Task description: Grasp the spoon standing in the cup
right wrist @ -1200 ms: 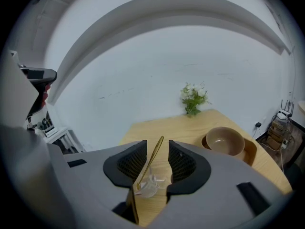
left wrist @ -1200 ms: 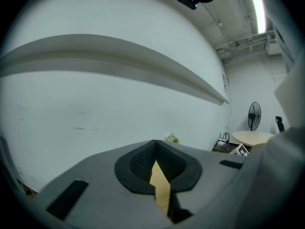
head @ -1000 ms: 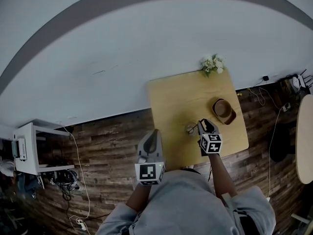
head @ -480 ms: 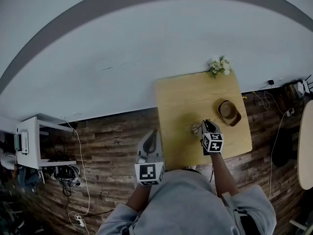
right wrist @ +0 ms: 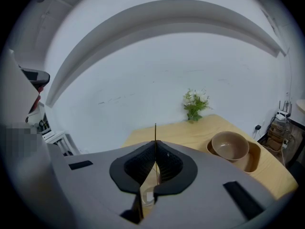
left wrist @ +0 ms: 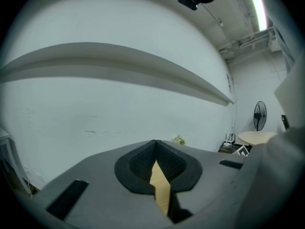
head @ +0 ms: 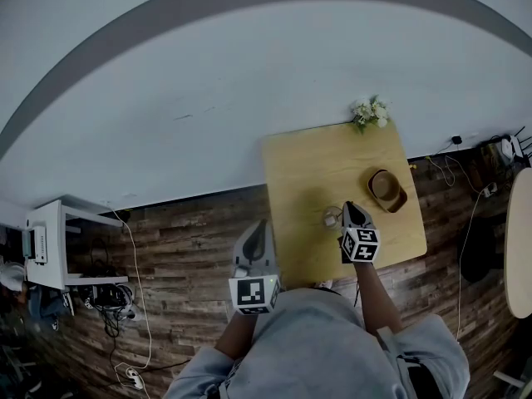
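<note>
From the head view, the right gripper (head: 349, 209) reaches over the near part of the wooden table (head: 303, 160), its tips just beside the small cup (head: 332, 218), while the left gripper (head: 259, 227) hangs off the table's edge above the plank floor. In the left gripper view, the left gripper (left wrist: 155, 143) has its jaws pressed together at the tips with nothing between them. In the right gripper view, the right gripper (right wrist: 155, 146) is clenched on the spoon (right wrist: 155, 131), whose thin handle stands upright between the pads and pokes out above the tips, with the cup (right wrist: 147, 196) showing directly below through the gap.
</note>
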A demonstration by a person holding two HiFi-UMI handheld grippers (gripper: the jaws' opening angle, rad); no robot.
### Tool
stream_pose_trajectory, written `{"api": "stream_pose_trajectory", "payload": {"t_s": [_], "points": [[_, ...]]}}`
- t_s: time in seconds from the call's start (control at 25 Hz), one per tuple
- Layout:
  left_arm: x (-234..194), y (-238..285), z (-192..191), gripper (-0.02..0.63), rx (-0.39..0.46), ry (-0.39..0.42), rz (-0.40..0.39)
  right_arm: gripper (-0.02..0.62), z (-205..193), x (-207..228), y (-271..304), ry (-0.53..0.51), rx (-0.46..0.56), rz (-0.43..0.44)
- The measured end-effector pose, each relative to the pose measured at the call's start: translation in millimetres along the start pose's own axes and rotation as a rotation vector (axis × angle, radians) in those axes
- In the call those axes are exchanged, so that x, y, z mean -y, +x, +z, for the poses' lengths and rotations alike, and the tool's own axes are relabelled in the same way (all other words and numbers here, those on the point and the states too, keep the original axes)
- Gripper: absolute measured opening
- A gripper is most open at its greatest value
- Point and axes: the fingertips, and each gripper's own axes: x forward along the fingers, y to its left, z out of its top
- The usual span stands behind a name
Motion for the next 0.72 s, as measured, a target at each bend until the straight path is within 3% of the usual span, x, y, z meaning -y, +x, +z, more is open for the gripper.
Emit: {"api": "stream_pose_trajectory", "payload": {"t_s": [0.28,0.72], "points": [[7,-4,2,0.002,0.014,-0.005,-0.032,0.002,26,-5,-24,0.032,0.078,-0.009],[22,-3,8,0.002,0.036,-0.006,-0.106,0.002,102,-25,-78,0.07,0.286,-0.006]]}}
